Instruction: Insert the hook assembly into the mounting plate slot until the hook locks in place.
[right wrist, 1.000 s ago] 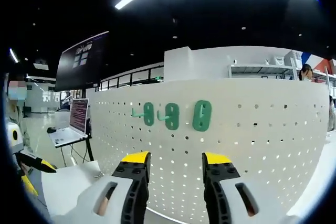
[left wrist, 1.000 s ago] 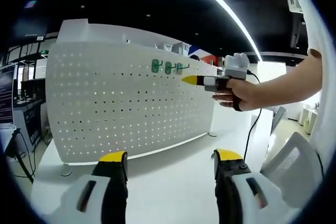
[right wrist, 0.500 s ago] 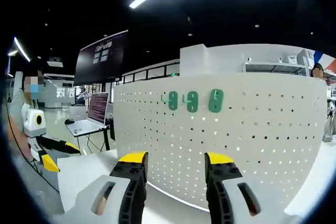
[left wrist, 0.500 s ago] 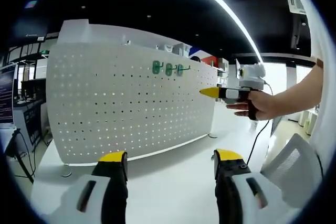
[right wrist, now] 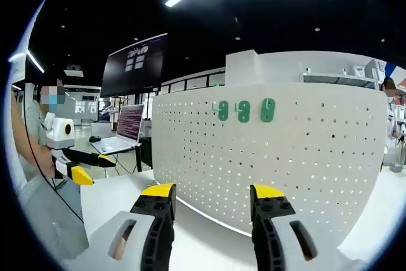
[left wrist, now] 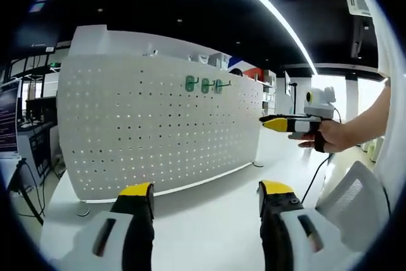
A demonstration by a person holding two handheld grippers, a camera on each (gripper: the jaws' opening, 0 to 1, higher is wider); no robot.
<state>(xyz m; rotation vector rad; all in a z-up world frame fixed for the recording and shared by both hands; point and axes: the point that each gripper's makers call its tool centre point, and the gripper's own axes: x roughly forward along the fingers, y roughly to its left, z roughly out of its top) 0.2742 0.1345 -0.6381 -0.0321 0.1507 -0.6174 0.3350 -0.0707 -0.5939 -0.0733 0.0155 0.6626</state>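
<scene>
A white perforated mounting plate (left wrist: 158, 125) (right wrist: 273, 157) stands upright on a white table. Three green hooks (left wrist: 204, 84) (right wrist: 244, 111) hang in a row near its top edge. My left gripper (left wrist: 206, 190) is open and empty, low over the table in front of the plate. My right gripper (right wrist: 212, 191) is open with nothing between its yellow-tipped fingers, some way back from the plate. In the left gripper view the right gripper (left wrist: 285, 123) is held in a hand at the right, off the plate's end. In the right gripper view the left gripper (right wrist: 79, 166) shows at the far left.
The white table (left wrist: 203, 207) runs in front of the plate. A laptop (right wrist: 120, 138) on a stand and a dark screen (right wrist: 136, 65) sit behind at left. A white chair (left wrist: 355, 195) stands at the right. A person (right wrist: 38, 176) is at the left edge.
The right gripper has drawn back from the green hooks, moving right and away from the plate. In its view the plate and hooks have shrunk. The left gripper has stayed put.
</scene>
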